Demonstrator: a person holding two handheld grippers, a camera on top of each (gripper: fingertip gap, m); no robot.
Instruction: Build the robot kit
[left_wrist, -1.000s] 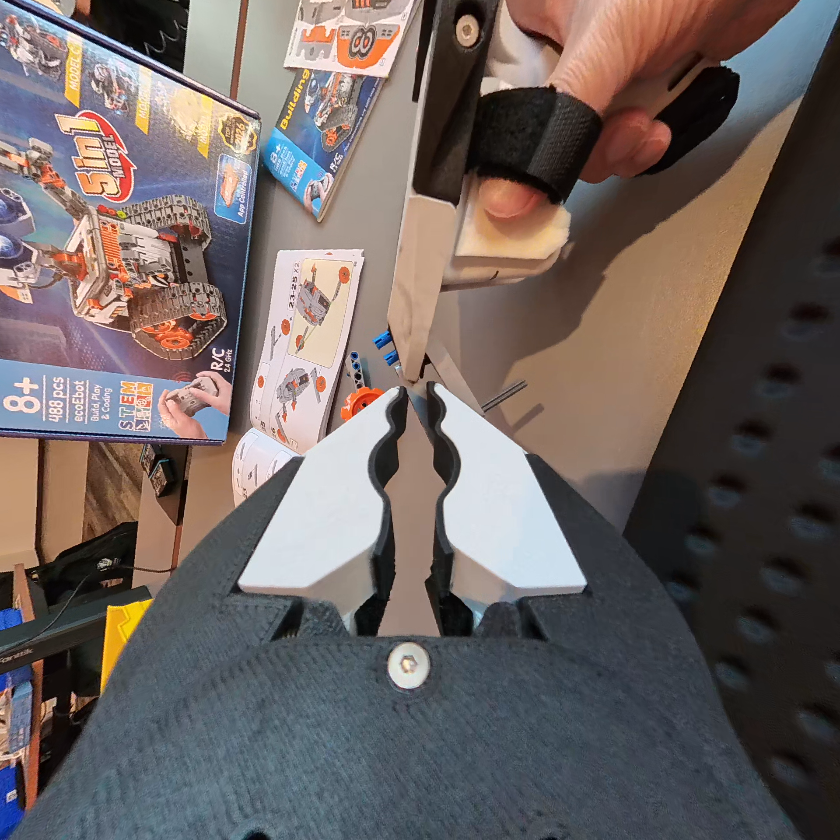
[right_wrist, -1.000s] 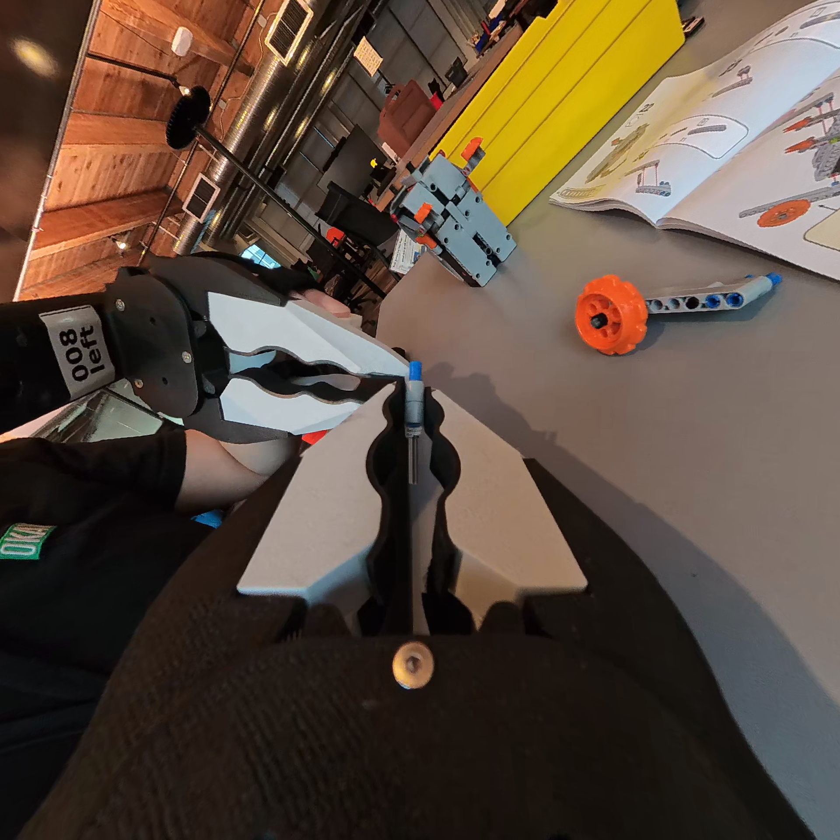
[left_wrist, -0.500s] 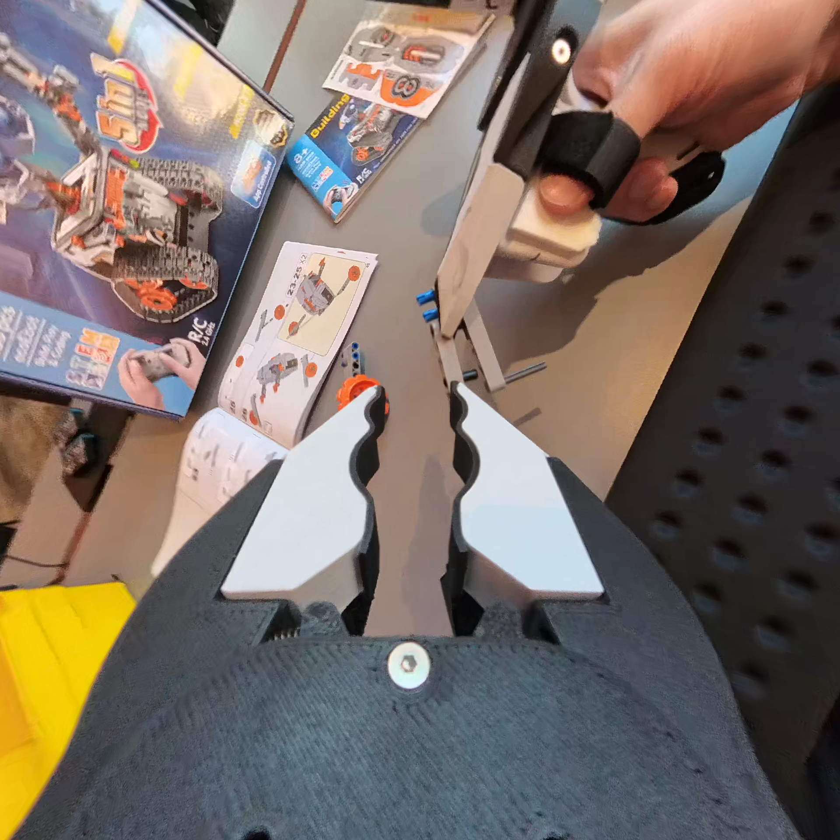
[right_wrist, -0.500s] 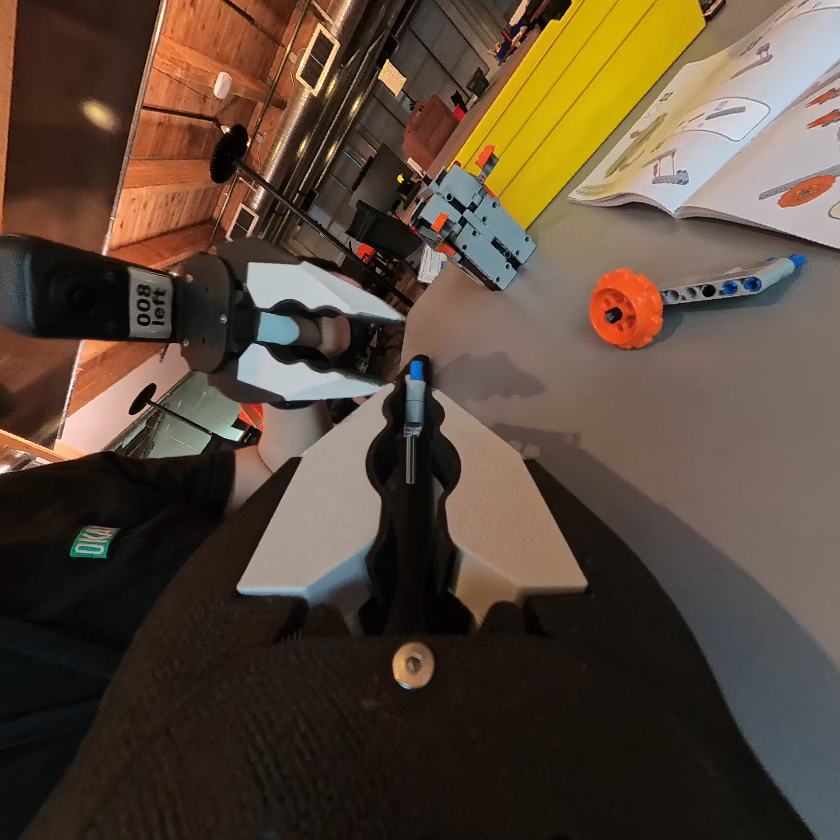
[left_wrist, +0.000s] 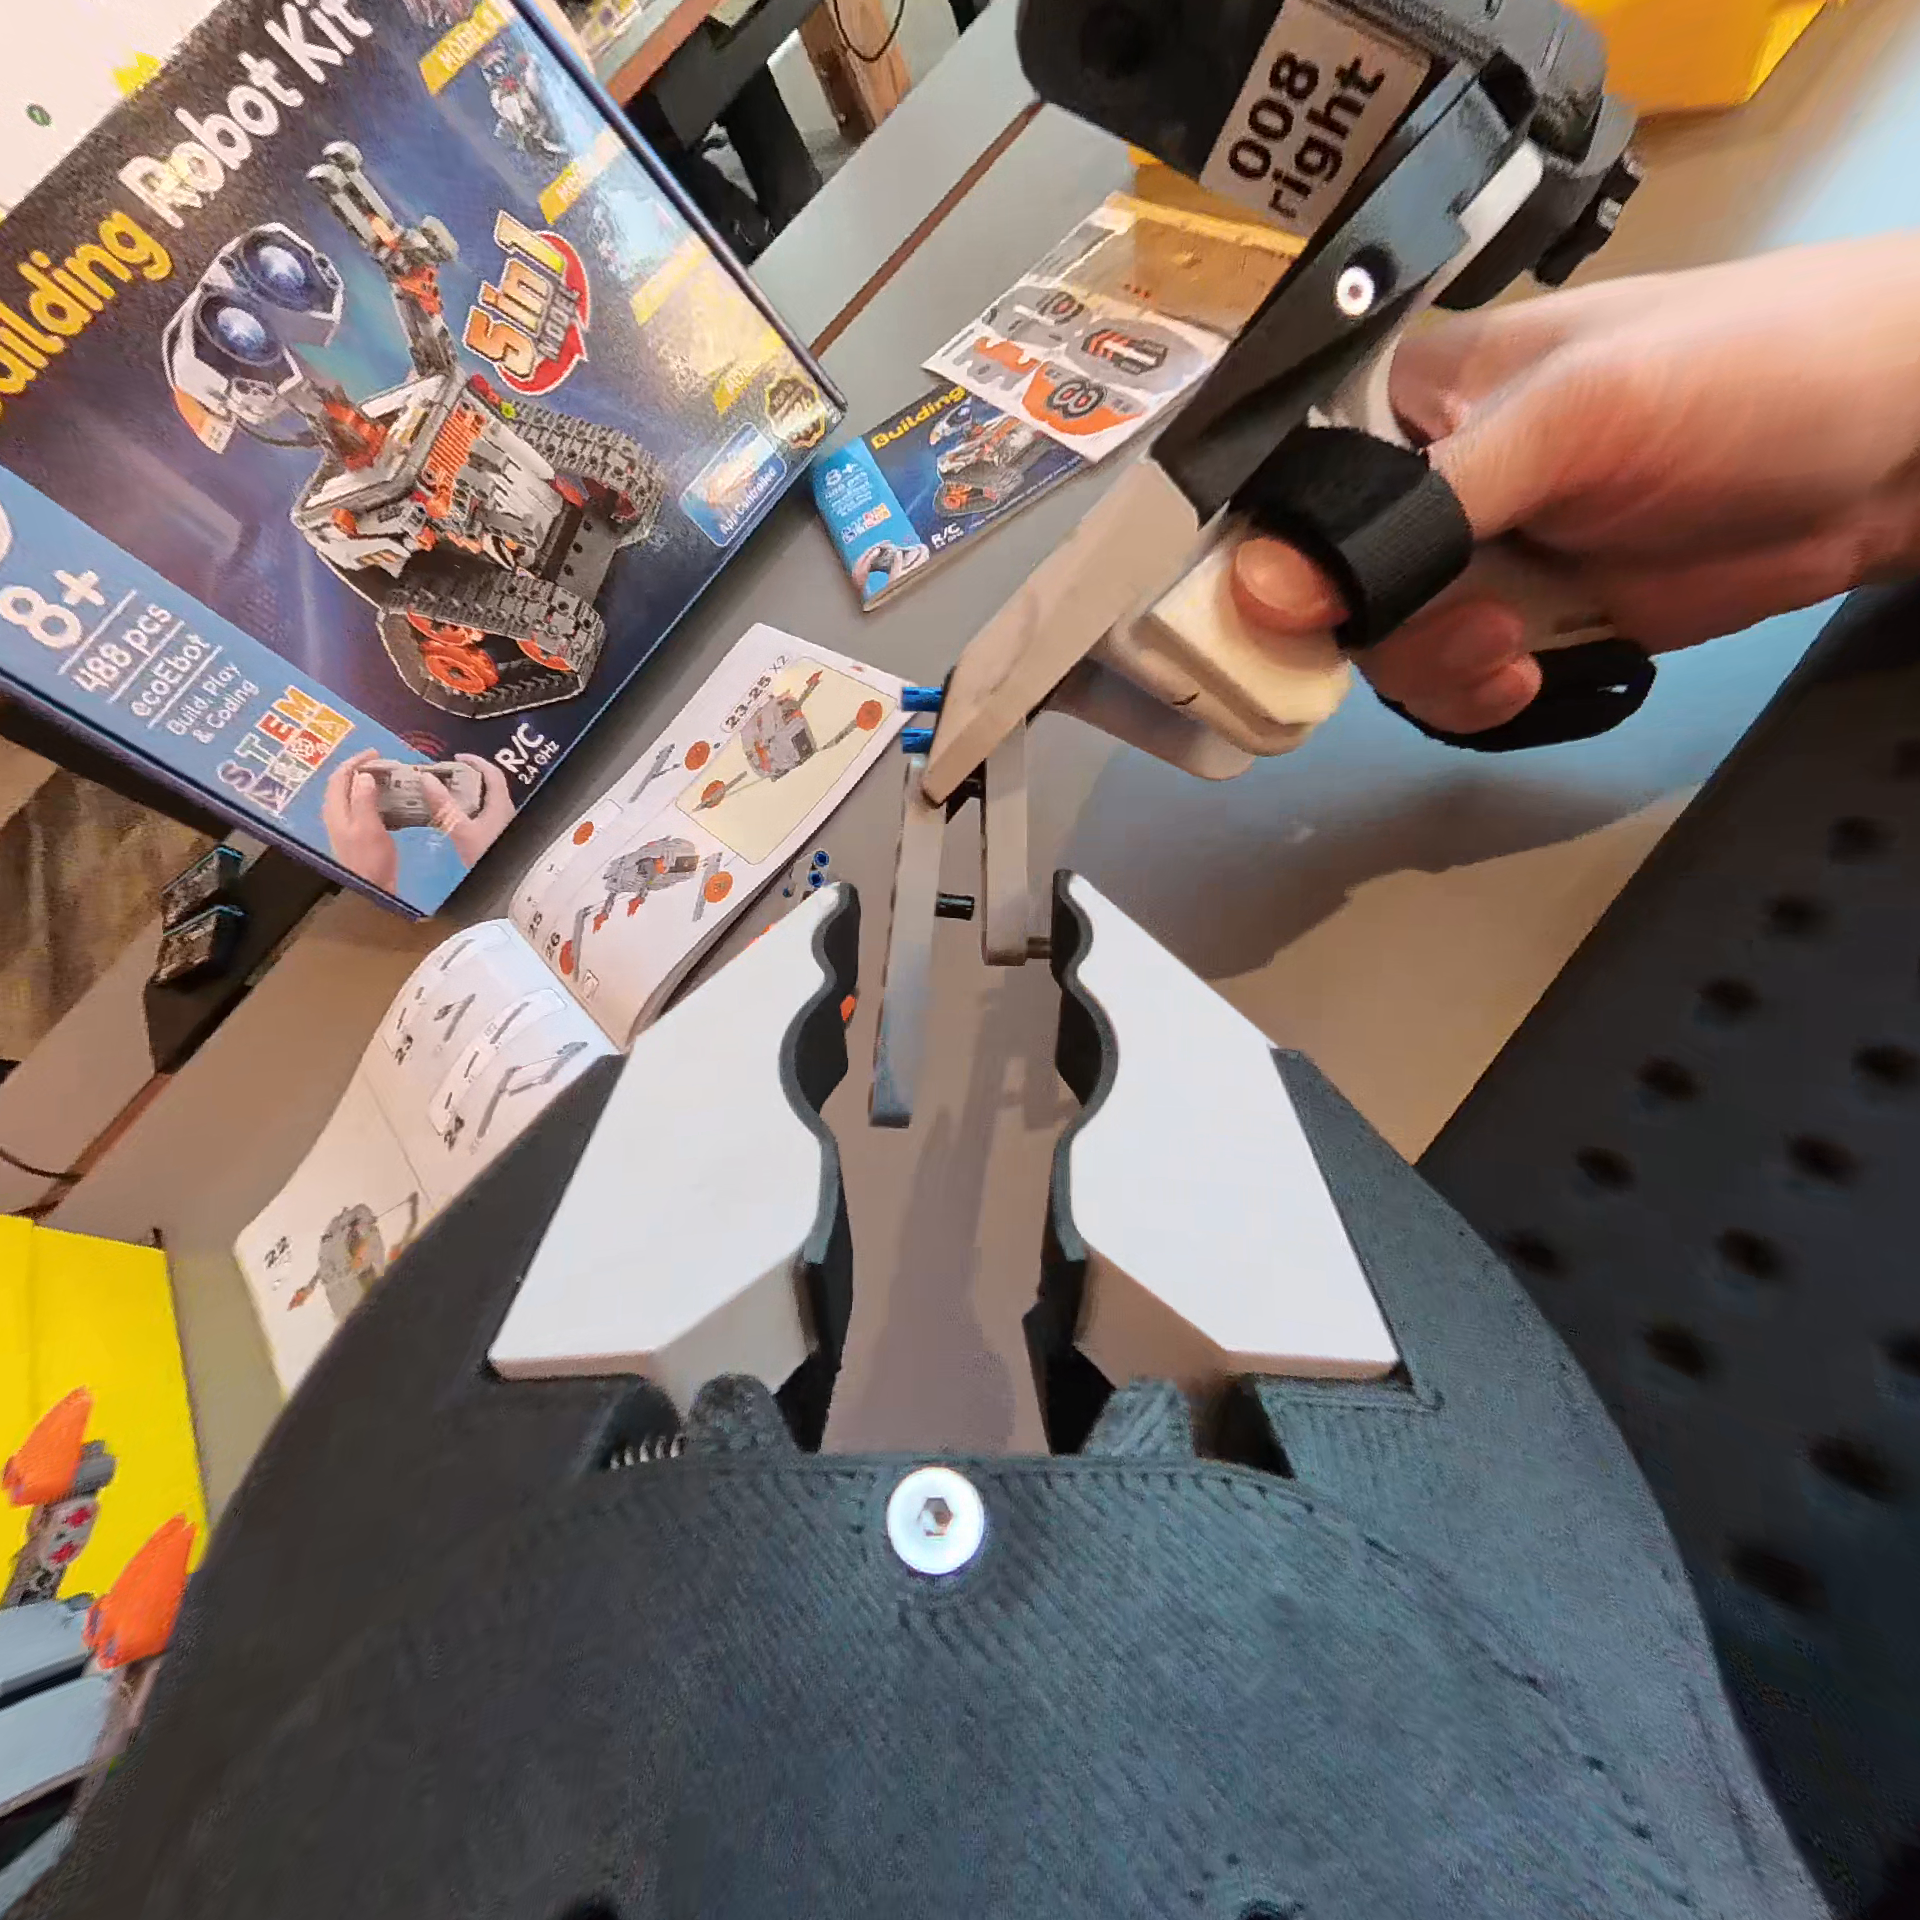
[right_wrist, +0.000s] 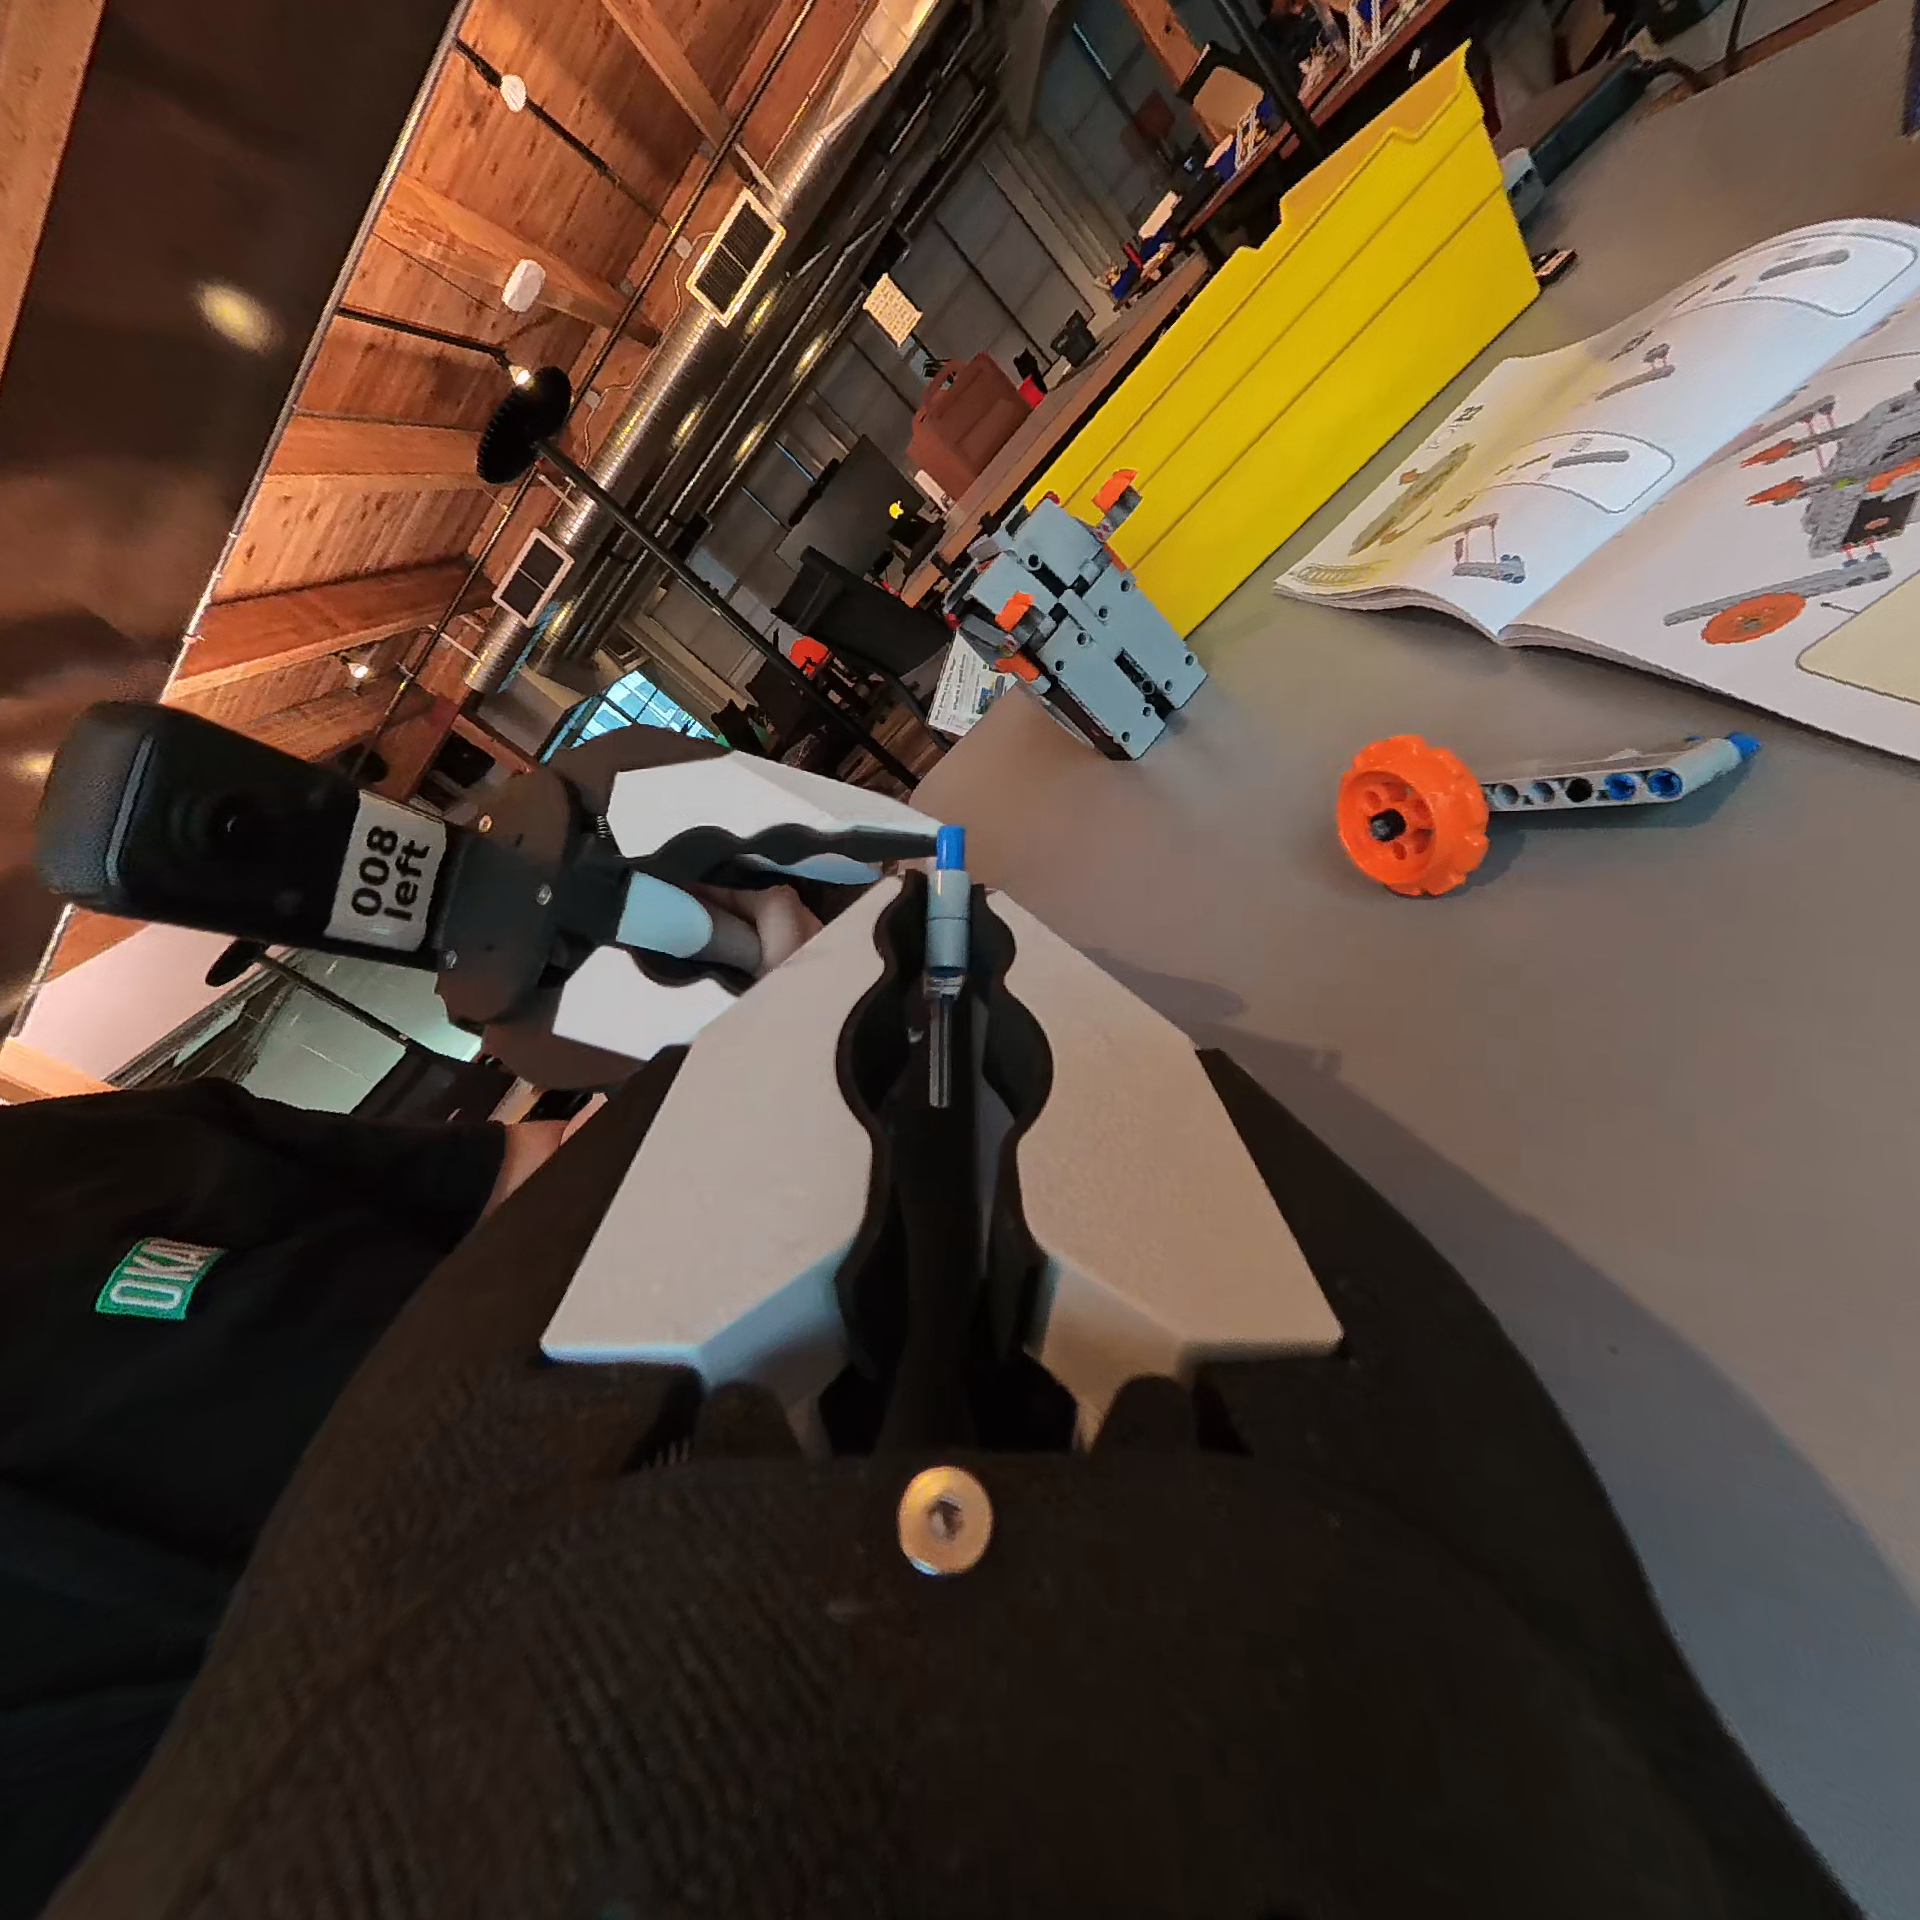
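Note:
My right gripper (right_wrist: 948, 891) is shut on a small grey beam assembly (right_wrist: 948, 927) with blue pins (right_wrist: 951, 847), held above the grey table (right_wrist: 1351, 1039). In the left wrist view the right gripper (left_wrist: 940, 777), in a person's hand (left_wrist: 1621, 468), dangles two linked grey beams (left_wrist: 902, 977). My left gripper (left_wrist: 961, 914) is open, and the lower ends of the beams hang between its jaws; I cannot tell whether it touches them. The left gripper also shows in the right wrist view (right_wrist: 894, 857), just left of the held piece.
An orange wheel on a grey beam (right_wrist: 1408, 816) lies on the table. An open instruction booklet (left_wrist: 675, 831), a kit box (left_wrist: 364, 416), a small booklet (left_wrist: 935, 488), a grey block assembly (right_wrist: 1081, 644) and a yellow bin (right_wrist: 1299, 374) surround it. A black perforated surface (left_wrist: 1714, 1039) is at the right. Both grippers' tips are close together, under 4 cm apart.
My left gripper has opened wider and moved up so the hanging beams now sit between its jaws. The right gripper stayed shut on the assembly and tilted it.

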